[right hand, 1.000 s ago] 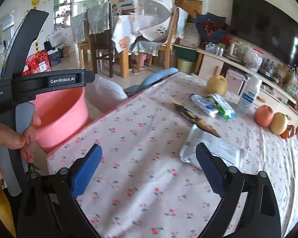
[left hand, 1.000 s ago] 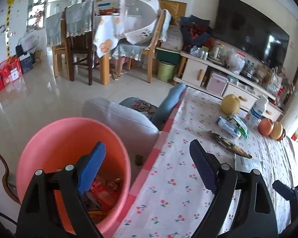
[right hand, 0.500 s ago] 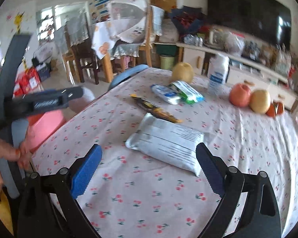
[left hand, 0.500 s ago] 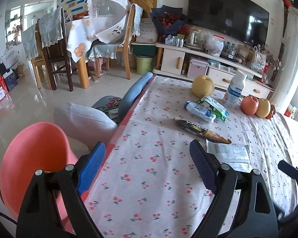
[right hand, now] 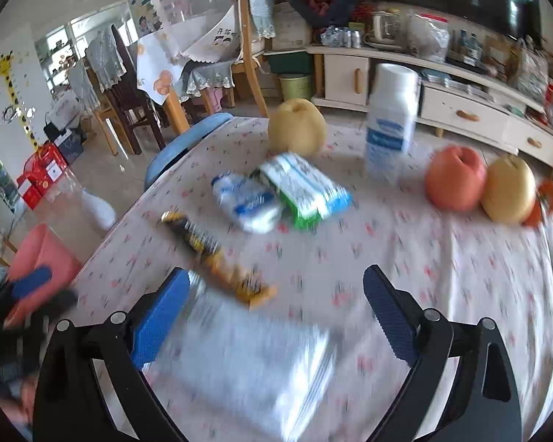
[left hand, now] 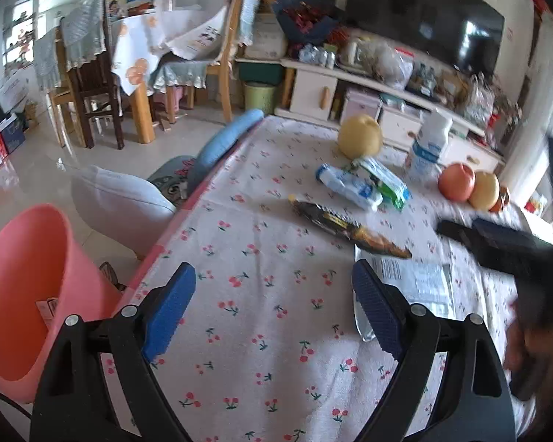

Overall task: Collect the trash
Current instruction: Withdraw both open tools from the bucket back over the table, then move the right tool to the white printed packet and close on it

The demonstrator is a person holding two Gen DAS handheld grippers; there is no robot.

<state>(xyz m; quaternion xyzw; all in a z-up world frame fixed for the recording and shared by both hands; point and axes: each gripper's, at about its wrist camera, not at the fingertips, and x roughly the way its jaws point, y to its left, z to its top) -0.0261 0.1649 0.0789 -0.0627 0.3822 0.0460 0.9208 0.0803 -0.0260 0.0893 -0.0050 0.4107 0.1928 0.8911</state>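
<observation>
- A counter (left hand: 269,294) covered by a white cloth printed with small red cherries.
- Near its middle lies a silver-white flat packet (left hand: 413,280), with a dark and orange snack wrapper (left hand: 346,226) just beyond it.
- Farther back, a blue-white pack (left hand: 350,186) and a green-white pack (left hand: 385,180) lie side by side.
- Behind them sit a yellow pear (left hand: 360,136), an upright white bottle (left hand: 429,145), a red apple (left hand: 456,182) and a second pear (left hand: 483,190).

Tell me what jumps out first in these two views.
A cherry-print tablecloth strewn with wrappers: a silver pouch between the open right gripper fingers, and a dark snack wrapper beyond it. A pink bin stands off the table's left edge beside the open, empty left gripper.
</observation>
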